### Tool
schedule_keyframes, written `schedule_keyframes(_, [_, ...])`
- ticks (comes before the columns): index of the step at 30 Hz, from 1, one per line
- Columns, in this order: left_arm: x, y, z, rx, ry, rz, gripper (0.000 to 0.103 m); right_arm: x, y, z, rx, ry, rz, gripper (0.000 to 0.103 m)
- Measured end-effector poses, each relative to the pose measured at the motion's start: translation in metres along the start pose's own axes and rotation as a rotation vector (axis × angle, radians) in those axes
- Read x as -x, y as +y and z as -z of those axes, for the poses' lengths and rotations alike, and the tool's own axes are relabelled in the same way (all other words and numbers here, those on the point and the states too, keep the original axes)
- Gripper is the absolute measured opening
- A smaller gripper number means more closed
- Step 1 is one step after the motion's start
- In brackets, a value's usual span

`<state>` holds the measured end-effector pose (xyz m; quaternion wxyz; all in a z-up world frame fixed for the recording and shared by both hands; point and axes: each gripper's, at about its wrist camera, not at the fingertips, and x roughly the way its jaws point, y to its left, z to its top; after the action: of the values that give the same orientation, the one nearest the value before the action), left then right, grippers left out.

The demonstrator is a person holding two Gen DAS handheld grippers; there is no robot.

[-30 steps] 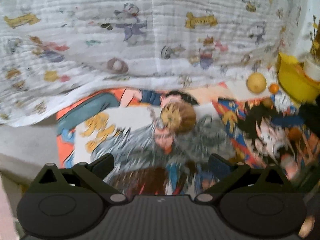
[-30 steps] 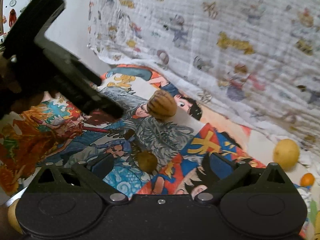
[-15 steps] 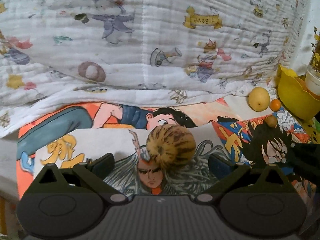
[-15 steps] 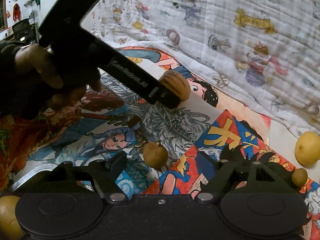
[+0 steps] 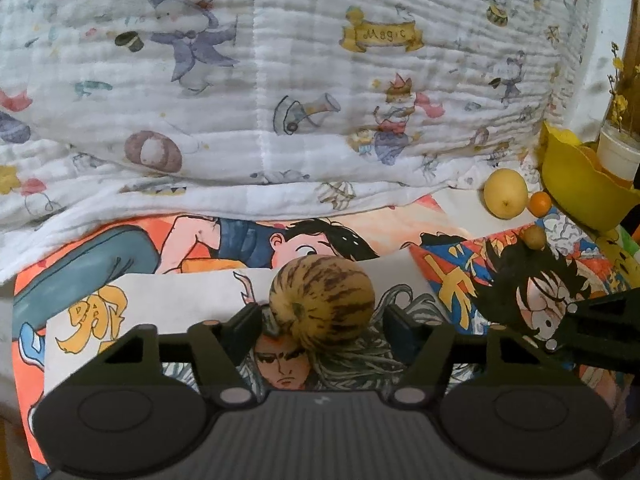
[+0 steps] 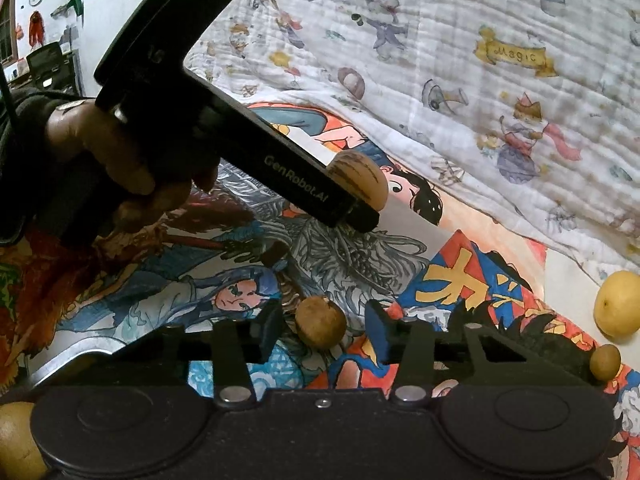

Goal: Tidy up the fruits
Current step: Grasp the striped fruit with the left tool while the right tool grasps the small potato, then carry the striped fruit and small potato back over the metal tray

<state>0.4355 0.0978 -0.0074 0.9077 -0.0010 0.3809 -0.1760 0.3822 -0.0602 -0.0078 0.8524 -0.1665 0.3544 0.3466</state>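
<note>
Since the earlier frames, both tongs have dropped around their fruits. My left tongs (image 5: pixel 322 318) are closing with the striped tan-and-brown round melon (image 5: pixel 322 305) between them, pads not yet pressing. My right tongs (image 6: pixel 323 330) are closing about one small brown round fruit (image 6: pixel 321 321), gaps visible. One yellow scalloped plastic bowl (image 5: pixel 580 188) holds a white cup (image 5: pixel 618 152). Beside it on the comic-print cloth (image 5: pixel 180 292): one yellow pear (image 5: pixel 505 193), one small orange citrus (image 5: pixel 539 203).

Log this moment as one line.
left gripper: closing, melon between jaws | right gripper: closing, brown fruit between jaws | bowl: far right, no fruit moved yet
</note>
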Motion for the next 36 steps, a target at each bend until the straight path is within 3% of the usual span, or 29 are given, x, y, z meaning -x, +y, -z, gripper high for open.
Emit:
schedule_keyframes(6, [-0.001,0.005,-0.002,0.032,0.001,0.015,0.059,0.000,0.001,-0.001,-0.001,0.010,-0.009,0.029])
schedule_keyframes(17, [0.013,-0.003,0.015,0.026,-0.008,0.039,0.057,0.008,0.009,0.004,-0.025,-0.003,-0.007,0.028])
schedule_keyframes(23, [0.030,-0.006,0.028,0.071,-0.005,0.067,0.057,0.023,0.016,0.008,-0.038,-0.030,-0.007,0.028])
schedule_keyframes(36, [0.083,-0.036,0.064,0.048,-0.075,0.172,0.057,0.064,0.023,0.027,-0.062,-0.055,-0.005,0.028])
